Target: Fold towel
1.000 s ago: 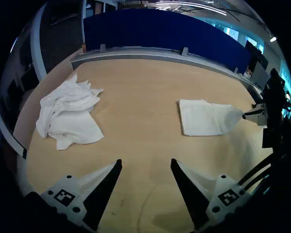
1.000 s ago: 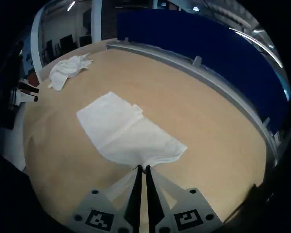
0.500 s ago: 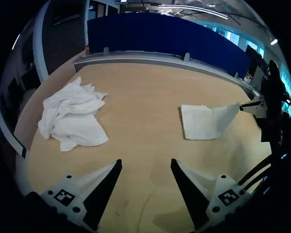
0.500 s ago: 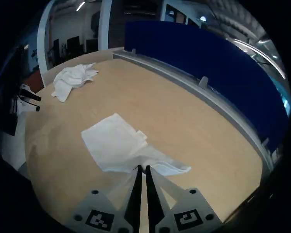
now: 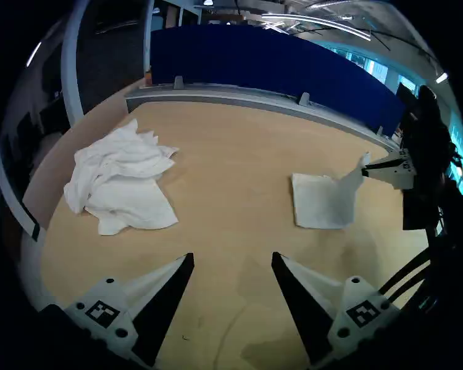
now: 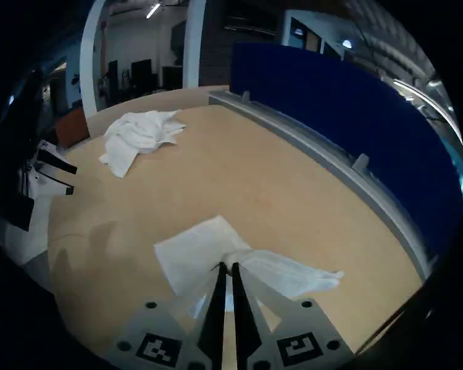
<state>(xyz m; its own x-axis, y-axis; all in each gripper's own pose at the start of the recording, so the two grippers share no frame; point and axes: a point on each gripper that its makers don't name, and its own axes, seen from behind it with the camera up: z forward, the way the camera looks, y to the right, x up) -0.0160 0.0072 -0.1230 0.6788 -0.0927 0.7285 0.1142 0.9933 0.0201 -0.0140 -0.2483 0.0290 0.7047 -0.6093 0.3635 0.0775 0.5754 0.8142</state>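
wooden table (image 6: 262, 172); right gripper (image 6: 225, 266) pinched on towel (image 6: 191, 253) edge, flat part lying ahead-left; left gripper (image 5: 231, 255) gaping, well apart.

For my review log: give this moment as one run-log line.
right hand-held gripper: shut on towel corner, corner raised off table | left hand-held gripper: open, empty | cloth pile: lying apart on table

No legible text or numbers; square coded markers (image 5: 103, 312) on left gripper (image 5: 232, 254), right gripper (image 6: 227, 265).
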